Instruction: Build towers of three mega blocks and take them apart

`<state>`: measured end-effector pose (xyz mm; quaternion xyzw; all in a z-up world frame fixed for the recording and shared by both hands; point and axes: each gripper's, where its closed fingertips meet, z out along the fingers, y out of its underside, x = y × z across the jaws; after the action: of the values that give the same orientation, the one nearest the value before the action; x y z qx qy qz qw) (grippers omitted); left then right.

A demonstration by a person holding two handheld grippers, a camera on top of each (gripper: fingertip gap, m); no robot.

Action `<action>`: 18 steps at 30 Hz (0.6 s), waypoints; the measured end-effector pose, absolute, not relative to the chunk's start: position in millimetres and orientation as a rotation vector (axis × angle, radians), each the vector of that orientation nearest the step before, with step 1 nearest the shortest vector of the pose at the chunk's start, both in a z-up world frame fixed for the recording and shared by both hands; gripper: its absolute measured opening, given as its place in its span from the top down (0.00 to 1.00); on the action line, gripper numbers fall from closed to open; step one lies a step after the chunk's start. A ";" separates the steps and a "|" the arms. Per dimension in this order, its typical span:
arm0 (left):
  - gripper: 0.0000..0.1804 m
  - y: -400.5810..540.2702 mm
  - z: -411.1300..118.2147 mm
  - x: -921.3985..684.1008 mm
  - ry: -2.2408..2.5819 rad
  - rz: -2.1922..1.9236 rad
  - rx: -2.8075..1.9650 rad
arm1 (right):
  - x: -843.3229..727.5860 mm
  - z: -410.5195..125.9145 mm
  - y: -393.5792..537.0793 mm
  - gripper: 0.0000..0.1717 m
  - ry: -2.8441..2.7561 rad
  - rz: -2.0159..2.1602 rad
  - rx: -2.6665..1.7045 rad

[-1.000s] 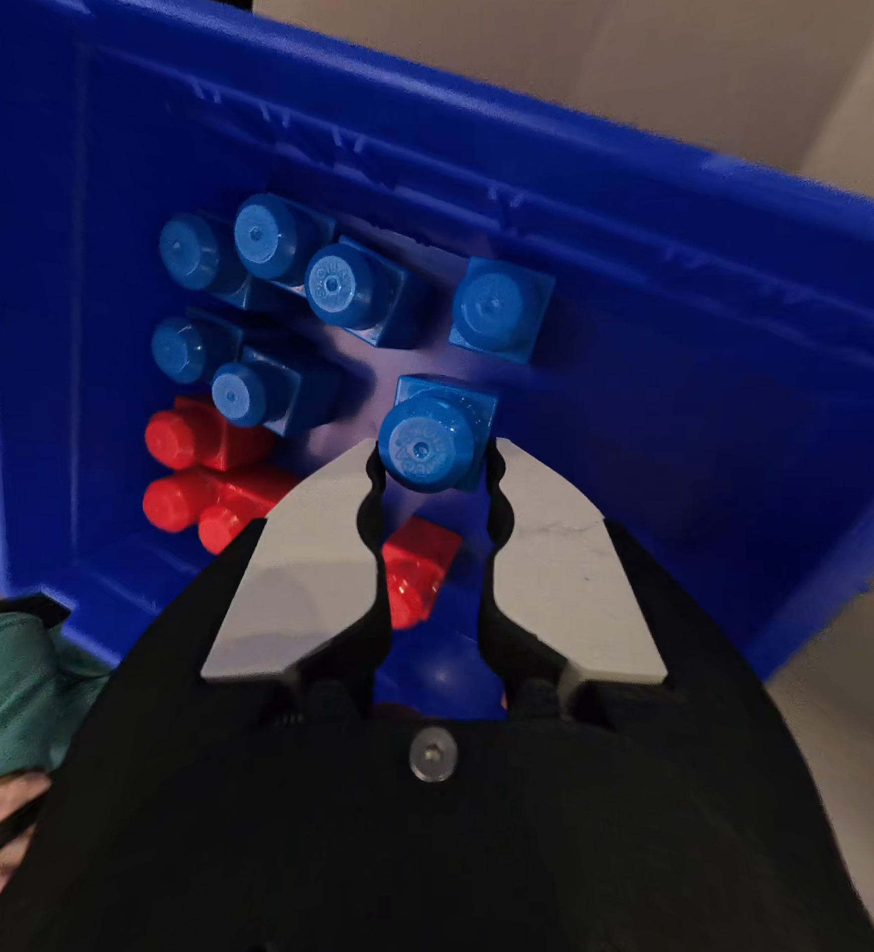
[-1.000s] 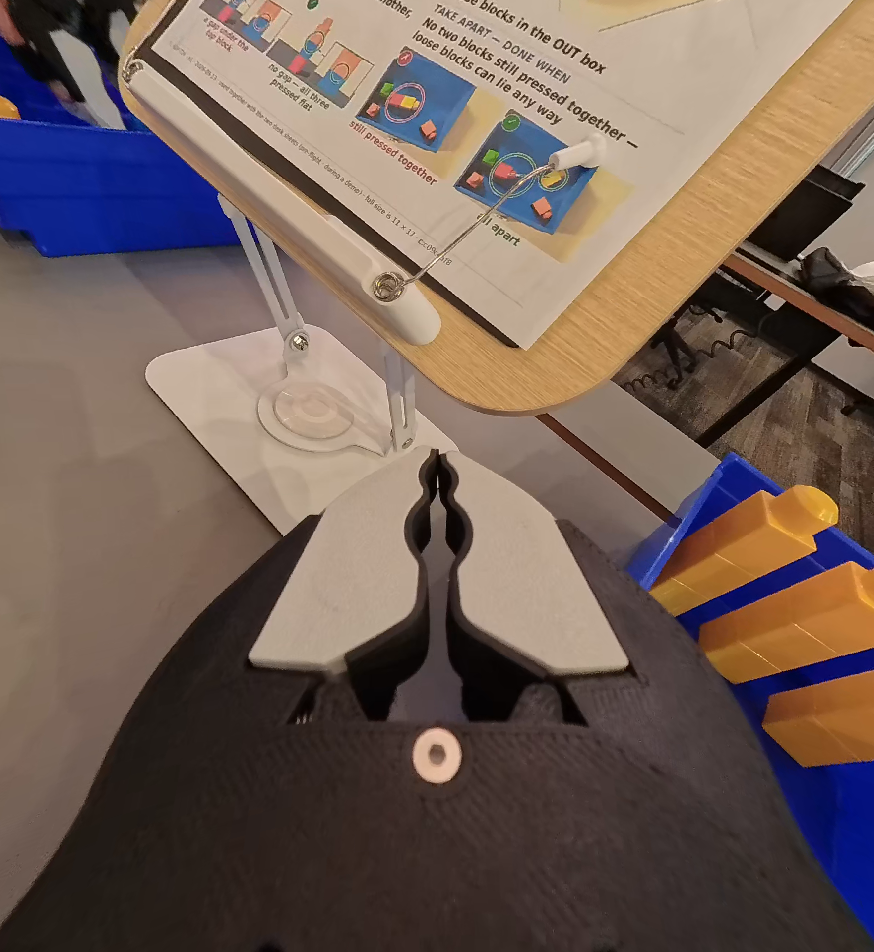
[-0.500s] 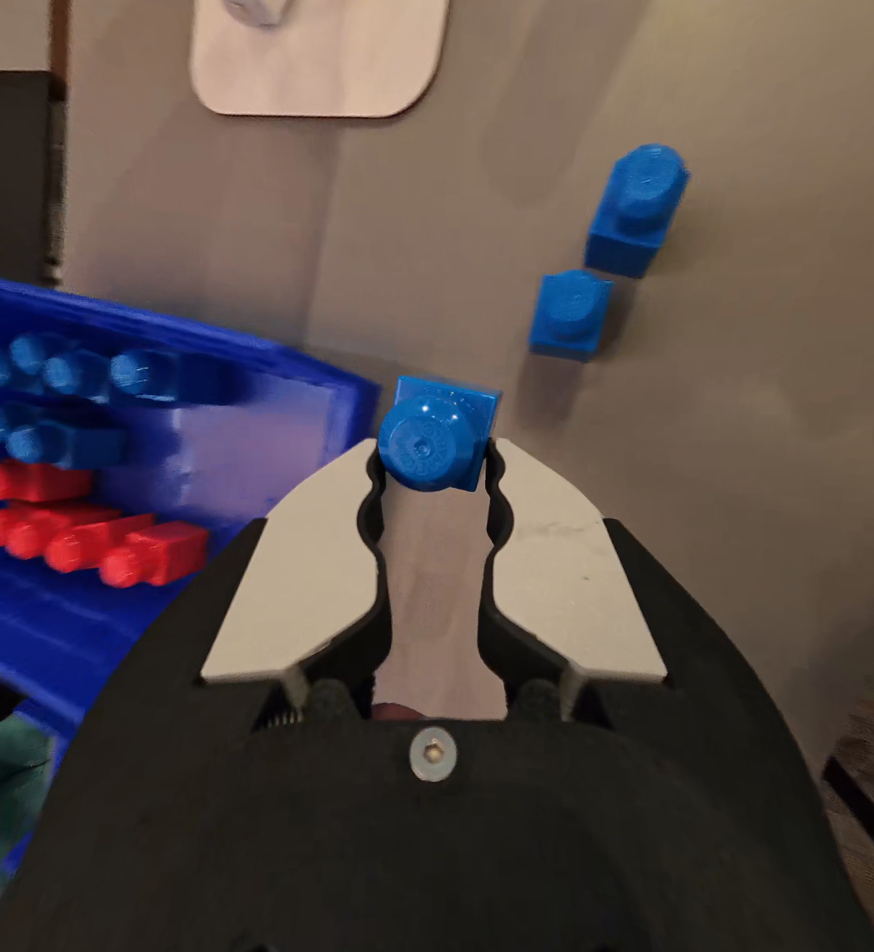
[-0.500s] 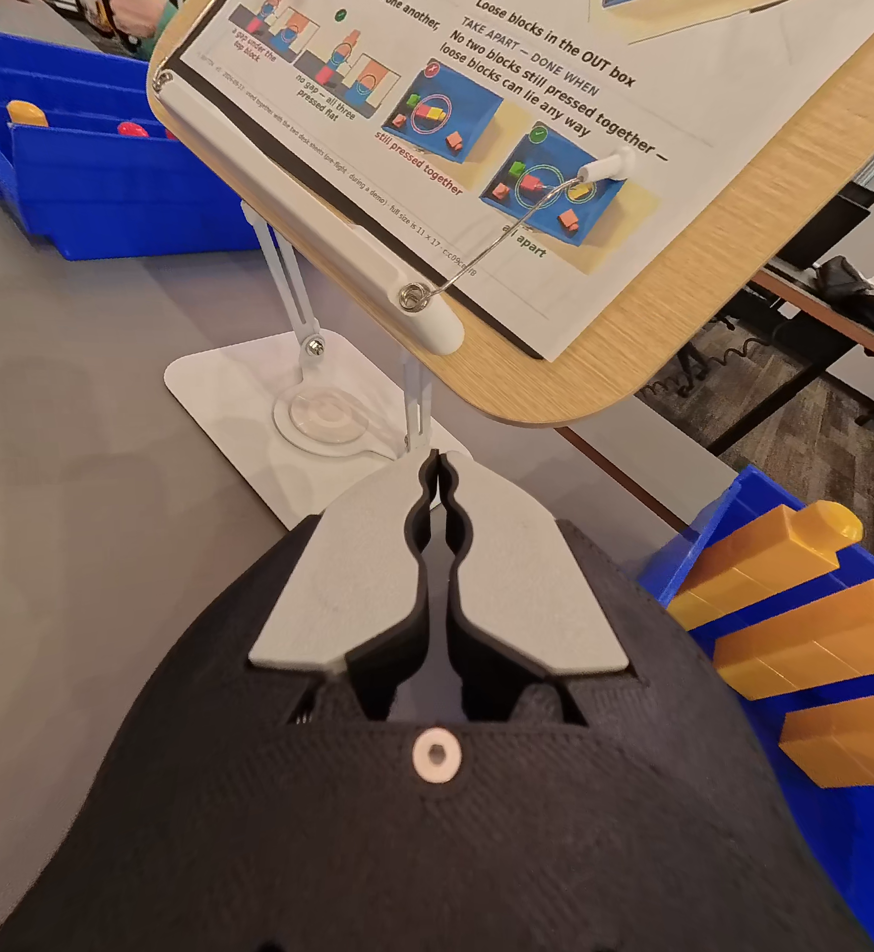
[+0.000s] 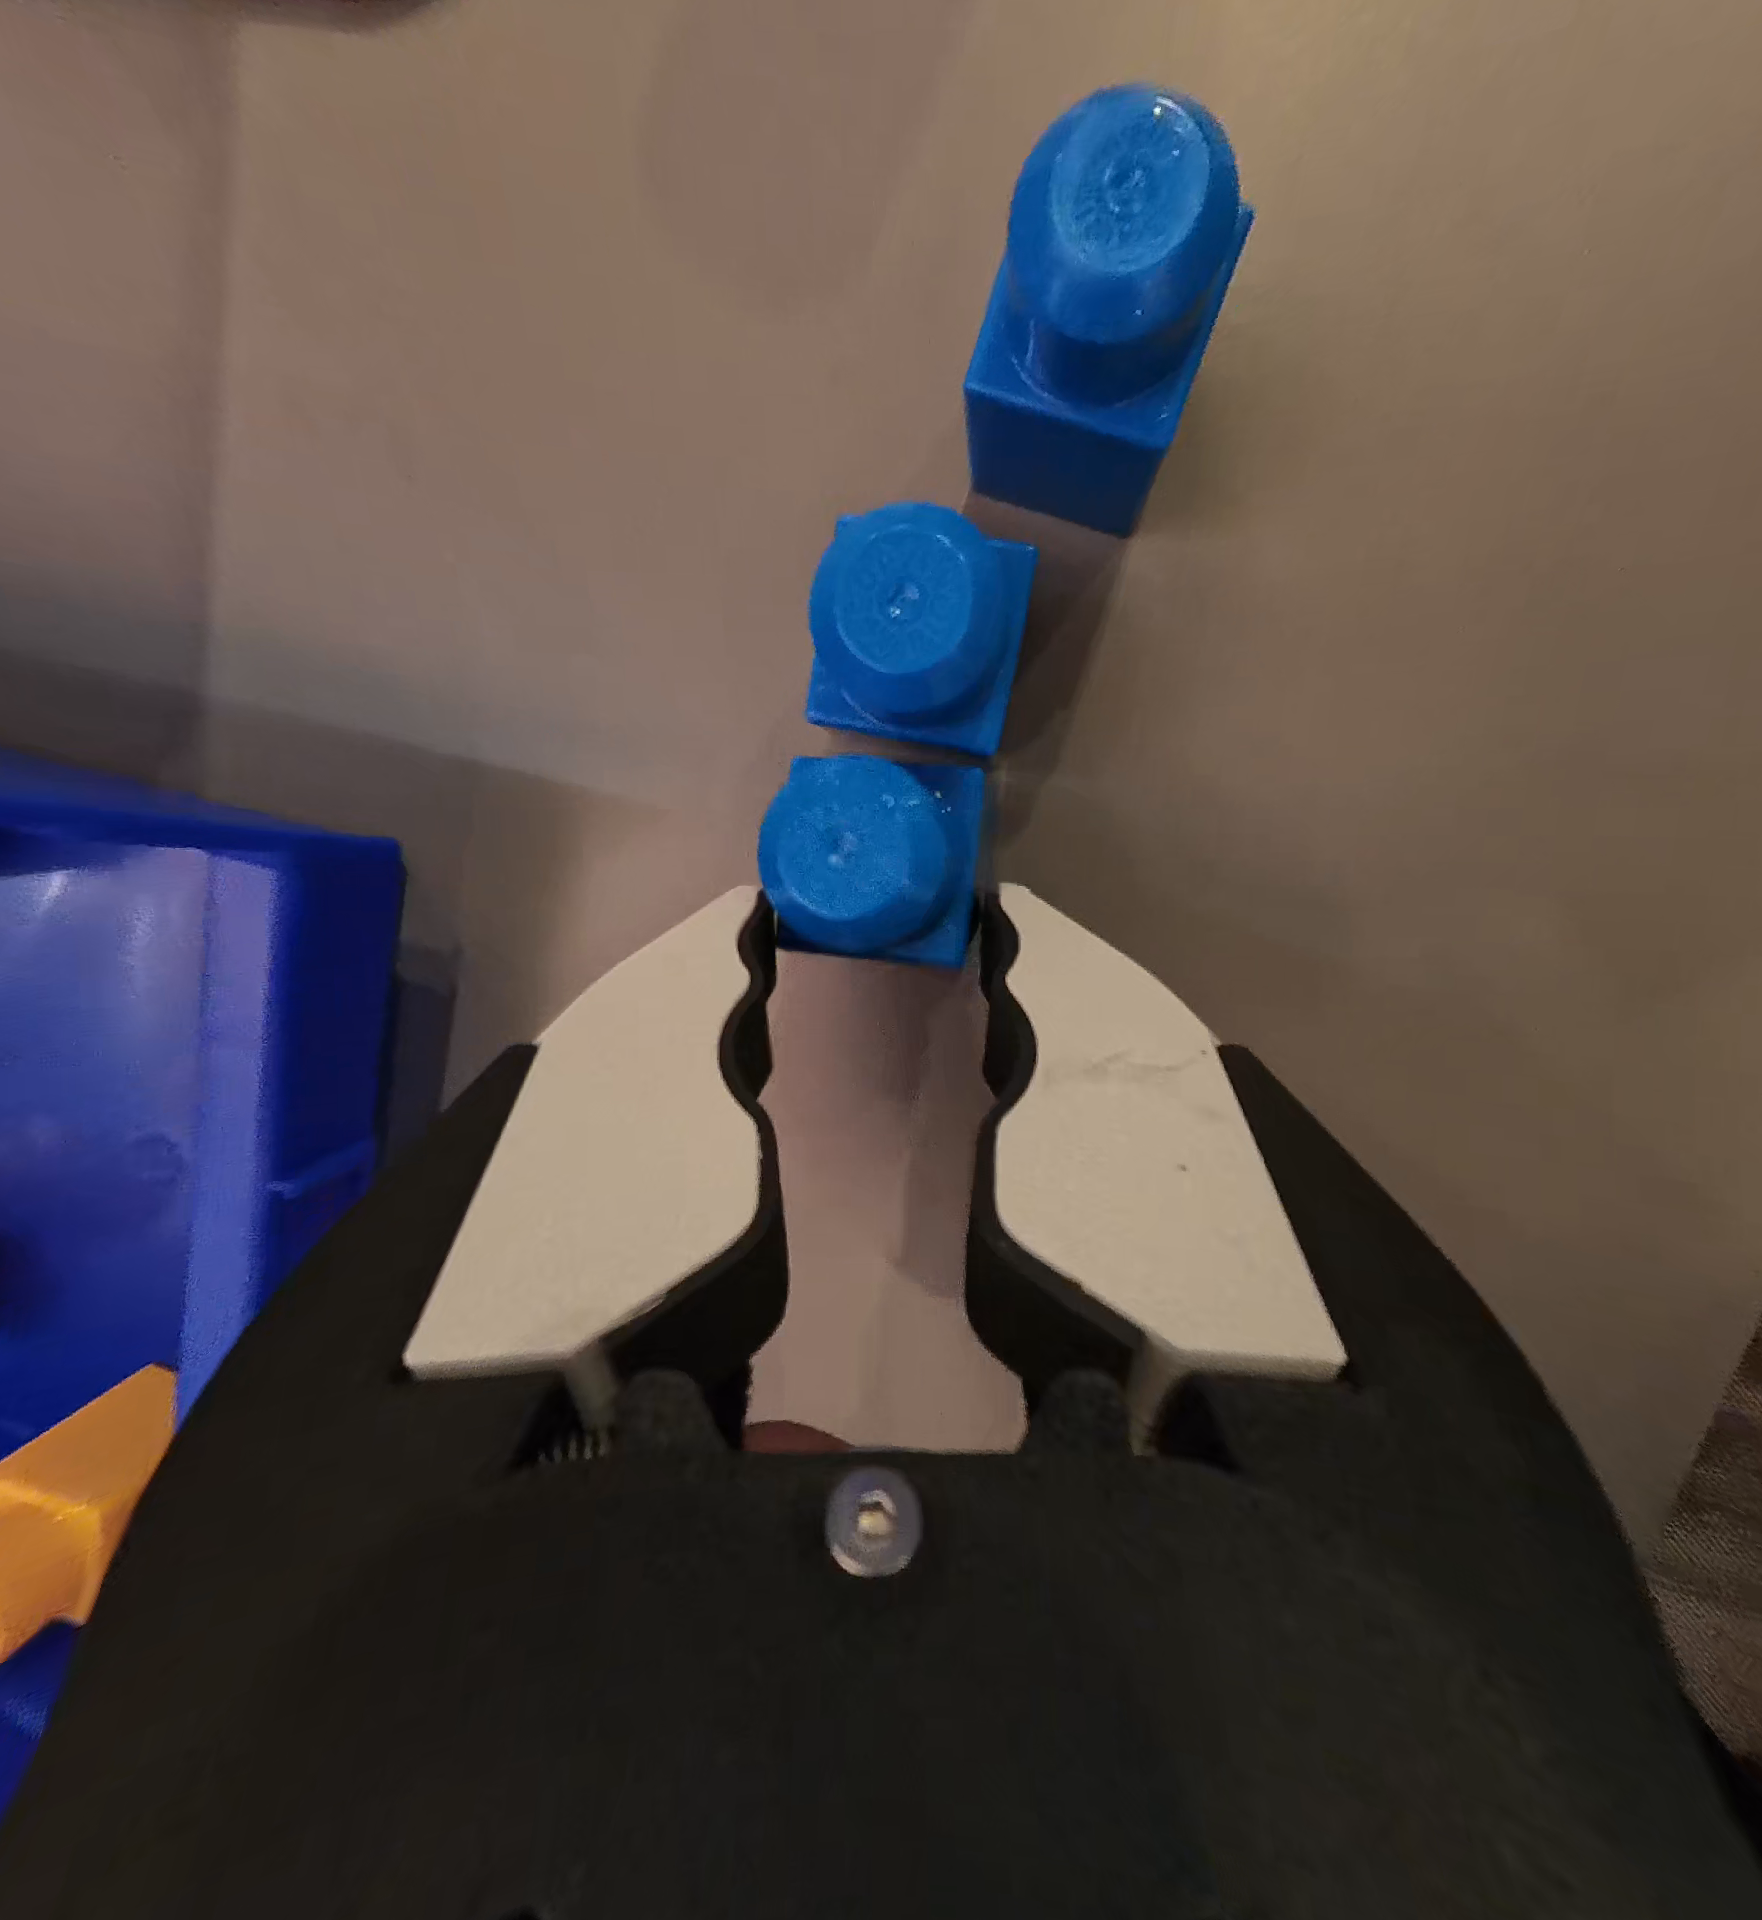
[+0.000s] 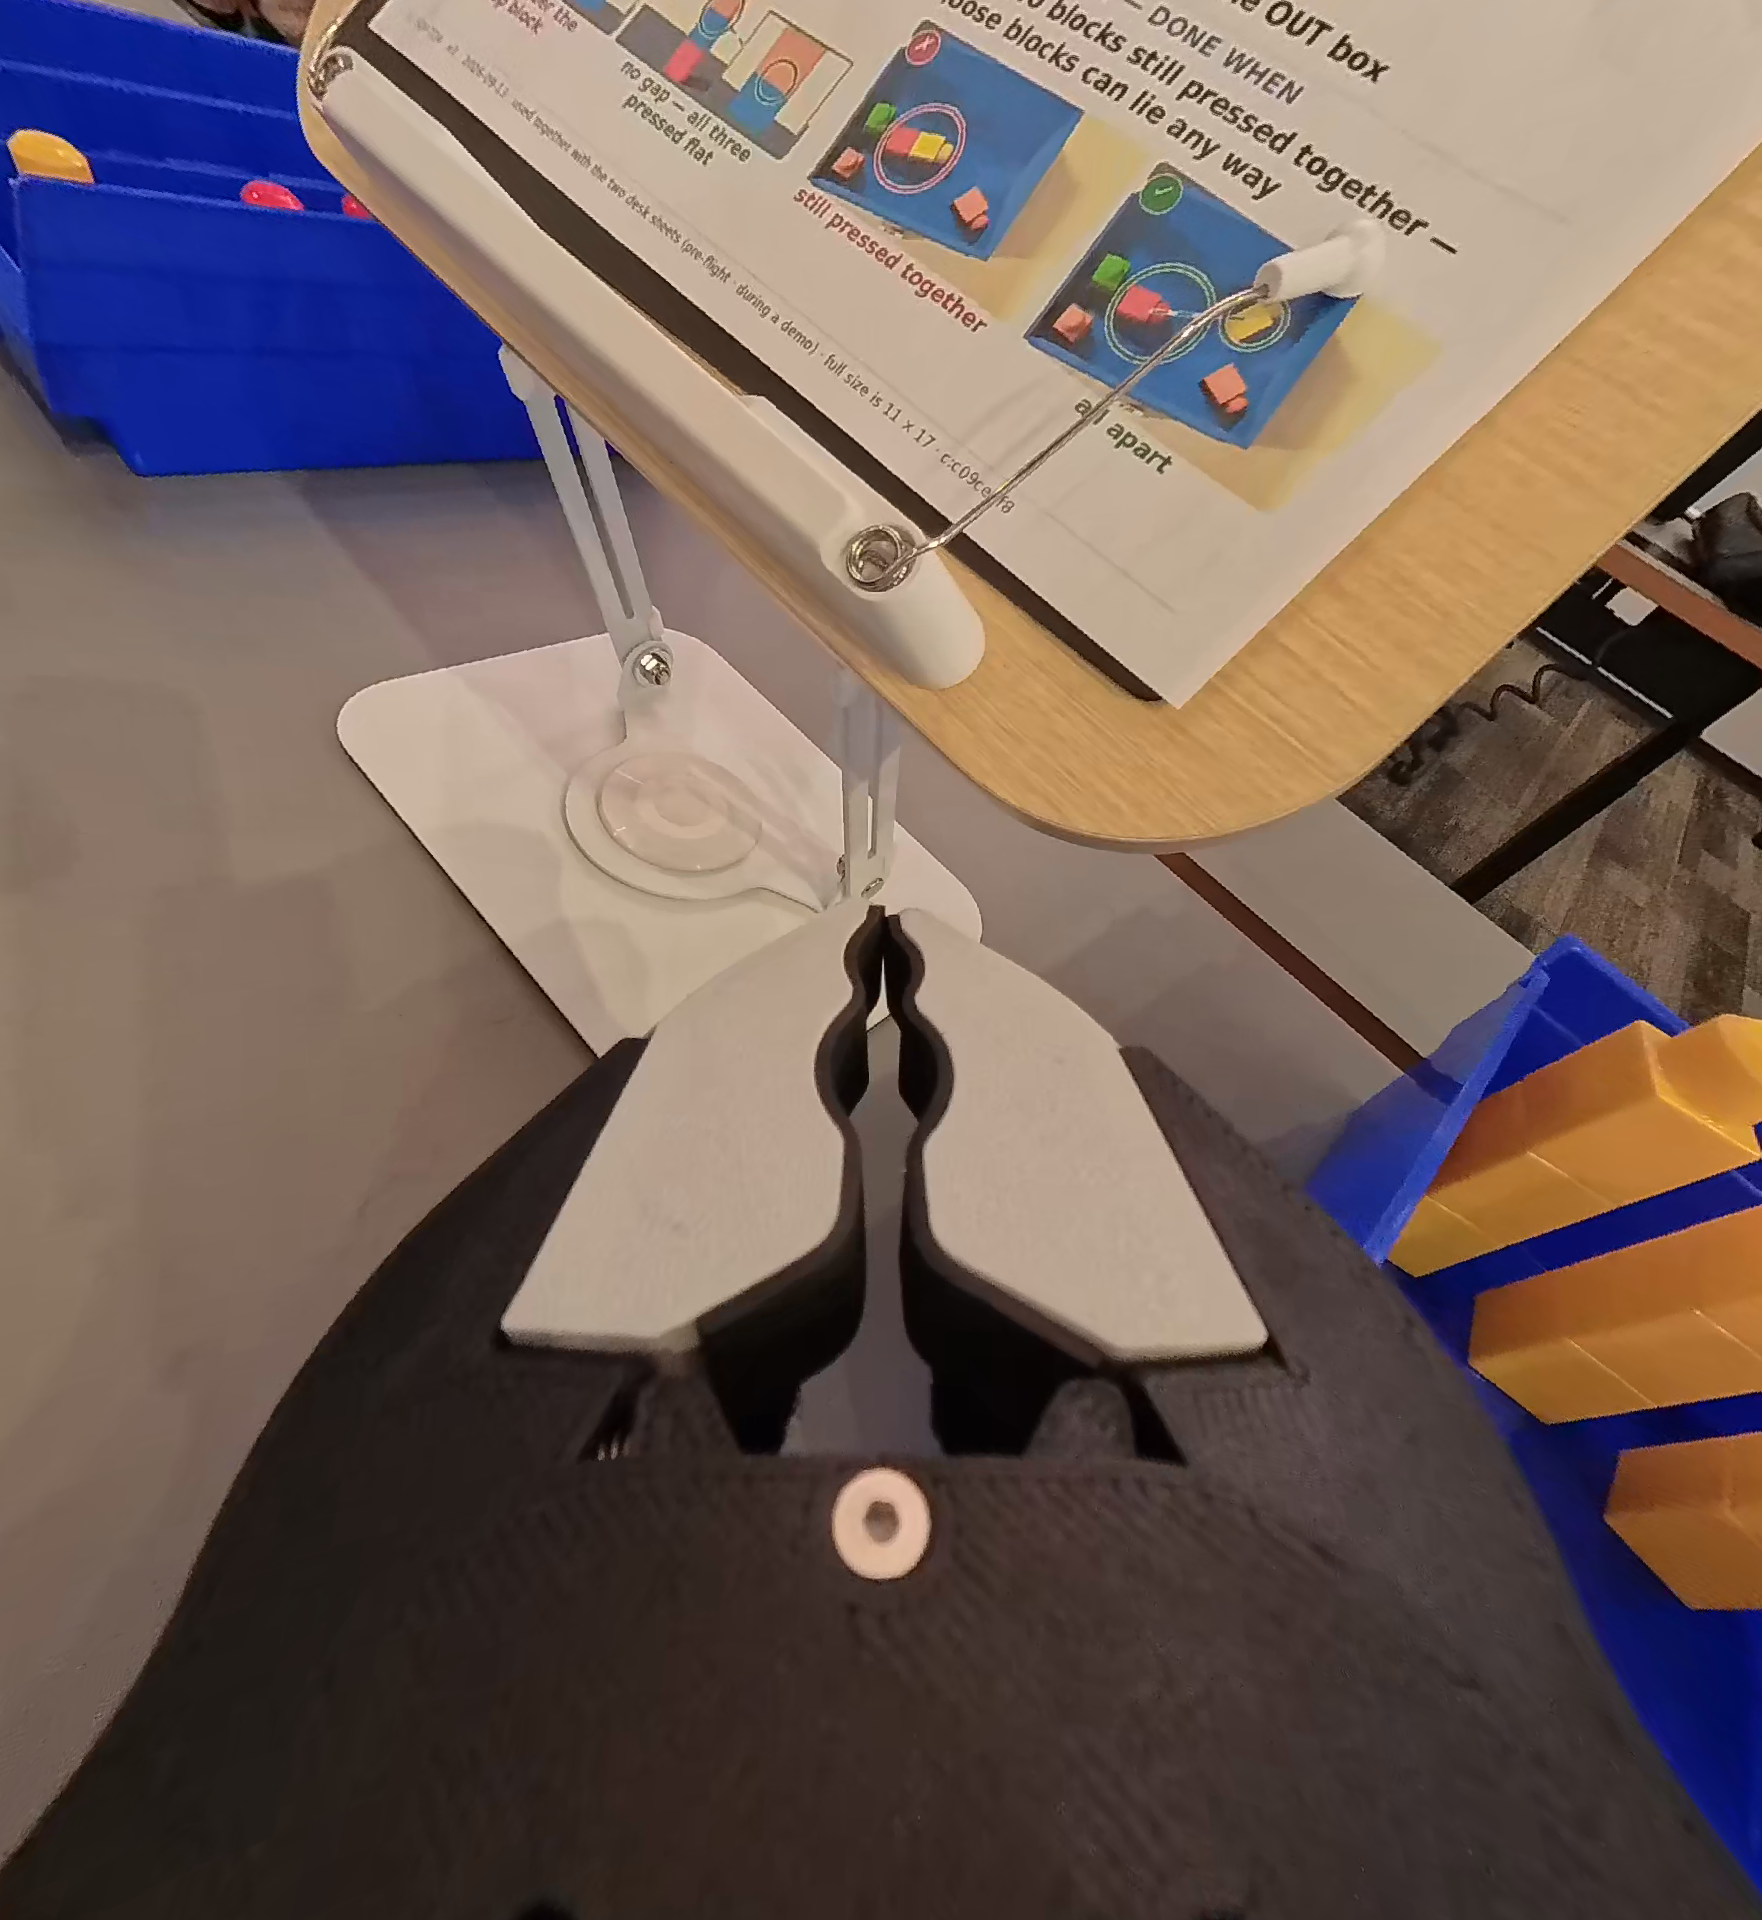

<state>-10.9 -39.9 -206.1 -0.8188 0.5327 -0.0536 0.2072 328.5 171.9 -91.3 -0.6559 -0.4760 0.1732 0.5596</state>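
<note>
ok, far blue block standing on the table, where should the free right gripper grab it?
Grip the square body of the far blue block across two opposite flat sides, coming from above. It stands upright, stud up; the round stud would likely slip. The right gripper, shut on nothing, must open first. The left gripper holds another blue block.

The held blue block (image 5: 872,868) seemingly hides its underside; yellow towers (image 6: 1625,1309) are cropped.

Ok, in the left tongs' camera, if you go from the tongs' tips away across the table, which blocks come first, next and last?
First the blue block held in the left tongs → second blue block, standing on the table just beyond it → third blue block, farthest away.
</note>
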 end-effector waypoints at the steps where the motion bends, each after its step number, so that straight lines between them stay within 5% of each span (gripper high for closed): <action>1: 0.75 -39.3 -207.8 -10.3 1.468 -0.153 -2.277 | 328.2 -91.3 171.7 1.00 -1.123 0.410 -1.545; 6: 0.62 -42.7 -209.6 -13.5 1.399 -0.189 -2.255 | 322.2 -89.0 165.9 1.00 -1.139 0.428 -1.521; 18: 0.64 -42.1 -226.7 -9.0 1.233 -0.395 -2.202 | 270.9 -105.6 126.2 1.00 -1.286 0.498 -1.492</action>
<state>-9.0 -42.1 -226.7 -0.8251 0.4619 -0.1481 0.2897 270.9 126.2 -105.6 -0.6241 -0.5380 0.2084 0.5269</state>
